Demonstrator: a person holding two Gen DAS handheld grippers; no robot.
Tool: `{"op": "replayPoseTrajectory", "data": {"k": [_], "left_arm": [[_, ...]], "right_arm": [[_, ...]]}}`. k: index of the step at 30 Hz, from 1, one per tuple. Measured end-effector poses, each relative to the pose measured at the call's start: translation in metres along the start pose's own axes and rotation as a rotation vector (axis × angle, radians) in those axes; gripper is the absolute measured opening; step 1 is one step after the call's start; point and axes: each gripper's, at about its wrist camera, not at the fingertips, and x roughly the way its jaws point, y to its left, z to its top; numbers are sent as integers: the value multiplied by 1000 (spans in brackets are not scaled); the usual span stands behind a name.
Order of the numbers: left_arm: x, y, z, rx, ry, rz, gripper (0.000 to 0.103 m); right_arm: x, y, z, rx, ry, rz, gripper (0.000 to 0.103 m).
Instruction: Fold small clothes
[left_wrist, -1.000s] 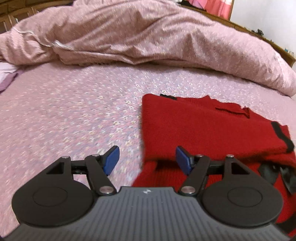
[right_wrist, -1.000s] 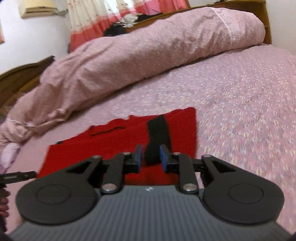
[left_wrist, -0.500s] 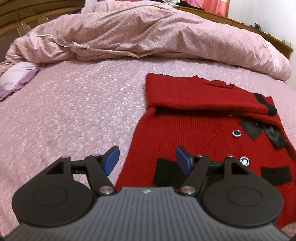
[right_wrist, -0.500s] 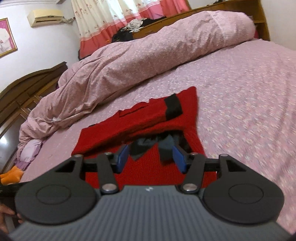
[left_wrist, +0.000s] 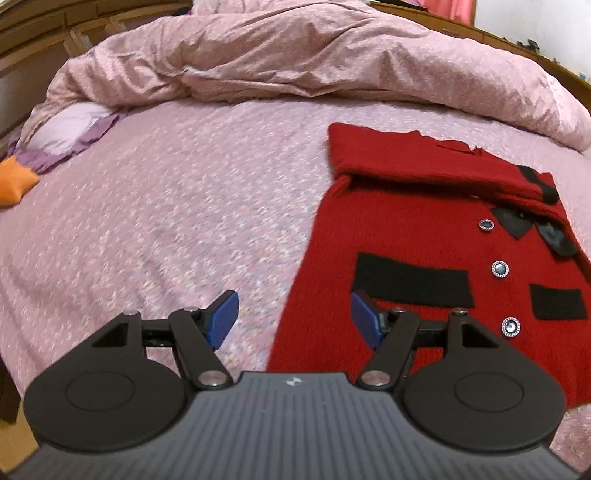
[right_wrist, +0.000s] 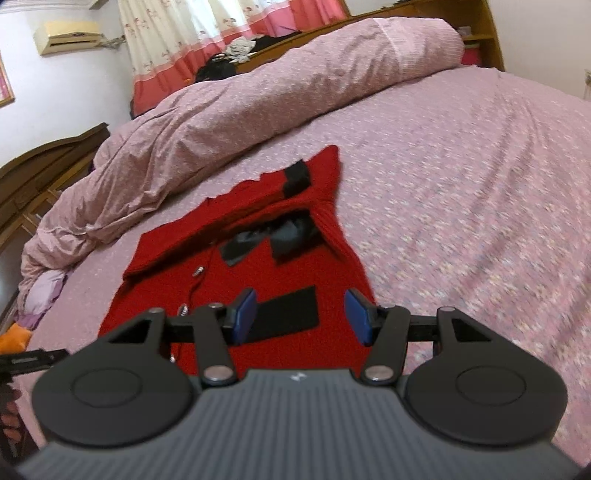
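A small red knit cardigan (left_wrist: 417, 236) with black pocket bands, a black bow and silver buttons lies flat on the pink bedspread, its sleeves folded across the chest near the collar. It also shows in the right wrist view (right_wrist: 266, 266). My left gripper (left_wrist: 293, 319) is open and empty, held above the cardigan's lower left edge. My right gripper (right_wrist: 301, 315) is open and empty, above the lower right part, over a black pocket band (right_wrist: 286, 314).
A rumpled pink duvet (left_wrist: 314, 55) lies along the far side of the bed. A lilac cloth (left_wrist: 74, 129) and an orange item (left_wrist: 14, 184) sit at the far left. A wooden headboard (right_wrist: 40, 173) and curtains (right_wrist: 207, 40) stand behind.
My right gripper let go of the black-cuffed sleeve and opened. Both grippers pulled back toward the cardigan's hem, so more of its front shows now.
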Motion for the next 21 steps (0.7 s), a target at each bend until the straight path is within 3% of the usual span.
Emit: {"op": "replayPoseTrajectory", "data": {"k": [3,9,15,21], "left_arm": [[-10,7,-4,-18,4,-1,72],[-24,7,-13,-12,3,-36,72],[-14,12,-29,-15,42,-16,72],[3,19,-38,-23,78,-15,72]], "right_arm": [[-5,-4,-6,4,0,-20,57],[-20,-4,-12,39,-10,44,57],[-29,-7,-15,61,0,62,57],[-27,-17,-23,67,37,-24,57]]}}
